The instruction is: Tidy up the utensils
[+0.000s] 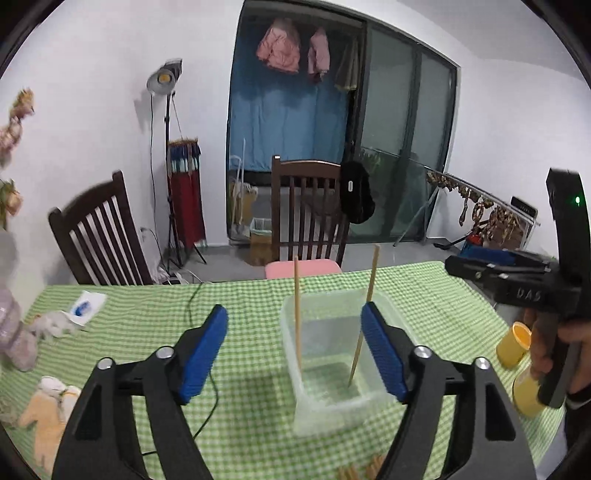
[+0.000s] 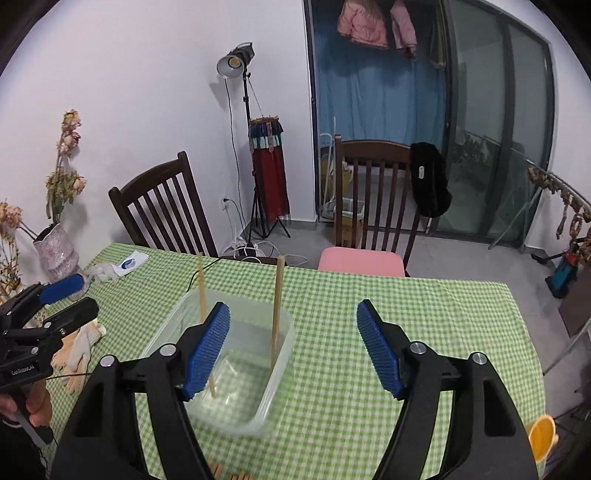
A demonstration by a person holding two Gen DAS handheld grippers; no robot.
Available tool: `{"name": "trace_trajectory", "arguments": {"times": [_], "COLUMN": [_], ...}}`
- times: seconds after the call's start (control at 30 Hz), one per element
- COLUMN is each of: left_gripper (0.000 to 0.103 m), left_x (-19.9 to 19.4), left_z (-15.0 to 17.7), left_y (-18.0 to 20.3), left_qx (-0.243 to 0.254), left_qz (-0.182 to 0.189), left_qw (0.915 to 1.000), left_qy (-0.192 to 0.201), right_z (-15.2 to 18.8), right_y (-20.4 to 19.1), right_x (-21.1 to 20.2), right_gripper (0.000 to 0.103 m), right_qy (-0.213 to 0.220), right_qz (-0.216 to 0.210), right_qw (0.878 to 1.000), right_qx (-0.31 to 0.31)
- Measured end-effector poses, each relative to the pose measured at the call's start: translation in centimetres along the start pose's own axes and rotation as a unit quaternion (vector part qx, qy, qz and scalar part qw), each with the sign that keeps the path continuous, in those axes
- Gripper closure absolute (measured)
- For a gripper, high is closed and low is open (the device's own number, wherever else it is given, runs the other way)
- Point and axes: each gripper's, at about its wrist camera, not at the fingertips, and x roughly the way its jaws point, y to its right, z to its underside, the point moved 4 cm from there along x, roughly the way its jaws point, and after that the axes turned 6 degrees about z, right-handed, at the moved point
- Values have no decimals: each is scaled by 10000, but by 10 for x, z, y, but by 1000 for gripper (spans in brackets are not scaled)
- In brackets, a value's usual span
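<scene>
Chopsticks [image 1: 296,314] [image 2: 276,310]: two of them stand nearly upright in the clear tub [image 1: 332,402] [image 2: 273,384] on the green checked table [image 1: 240,435] [image 2: 369,369], tips down on the tub floor, tops poking well above the rim, leaning a bit. Left gripper [image 1: 293,354] and right gripper [image 2: 291,350] both have their jaws spread wide, pinching nothing. Few more sticks [image 1: 364,472] lie flat at the near edge.

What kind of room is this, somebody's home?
Most likely a home dining room: a table with a checked cloth, wooden chairs drawn up to it, and jackets hung to dry by the balcony door.
</scene>
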Motion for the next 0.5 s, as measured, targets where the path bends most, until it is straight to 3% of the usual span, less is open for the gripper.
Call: {"name": "trace_trajectory", "arguments": {"times": [0.33, 0.5], "left_gripper": [10, 8], "left_x": [-88, -117], "left_z": [55, 80], "left_y": [18, 23], "left_qx": [291, 328], "left_qz": [-426, -553], "left_qw": [9972, 9952], "left_qy": [543, 738], "right_z": [53, 81], "right_y": [-17, -20], "right_x": [-63, -87], "right_gripper": [23, 19], "right_qy": [501, 718], "right_qz": [112, 214], "right_qw": [9986, 9970], "right_qx": [-131, -186]}}
